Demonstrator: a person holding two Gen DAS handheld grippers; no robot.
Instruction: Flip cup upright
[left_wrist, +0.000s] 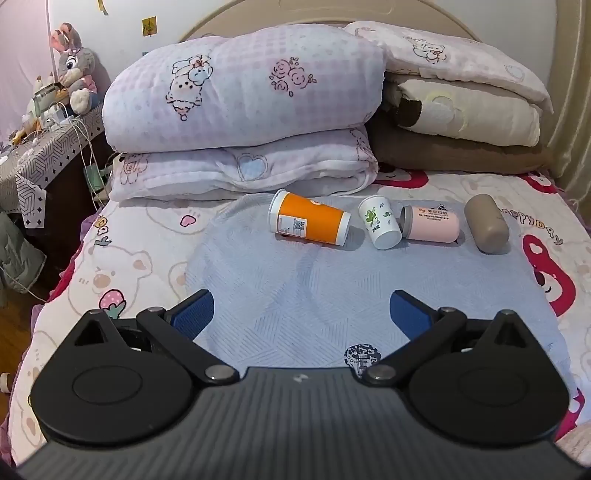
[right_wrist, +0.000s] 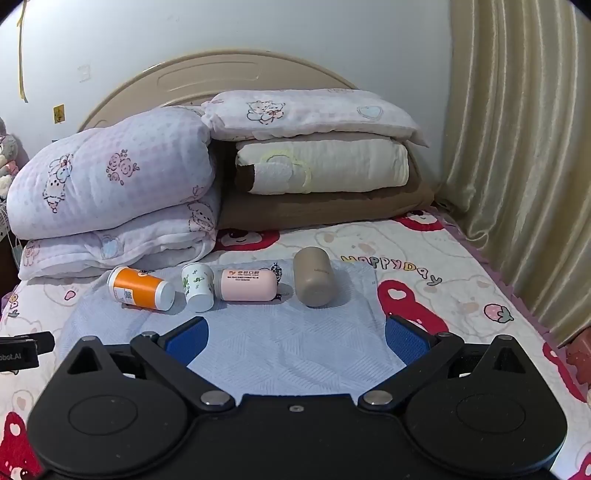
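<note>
Cups lie on their sides in a row on the pale blue textured cloth (left_wrist: 295, 295), well ahead of both grippers. Left gripper (left_wrist: 302, 314) and right gripper (right_wrist: 295, 338) have their blue ribbed fingers spread wide, grasping nothing. Orange paper cup (left_wrist: 310, 223), white leaf-print cup (left_wrist: 379, 226), pink cylinder (left_wrist: 432, 224), rounded matte tan cup (left_wrist: 485, 228).

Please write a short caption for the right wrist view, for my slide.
Open right gripper faces four cups lying on a bed: orange cup, white cup, pink cup, brown cup.
</note>
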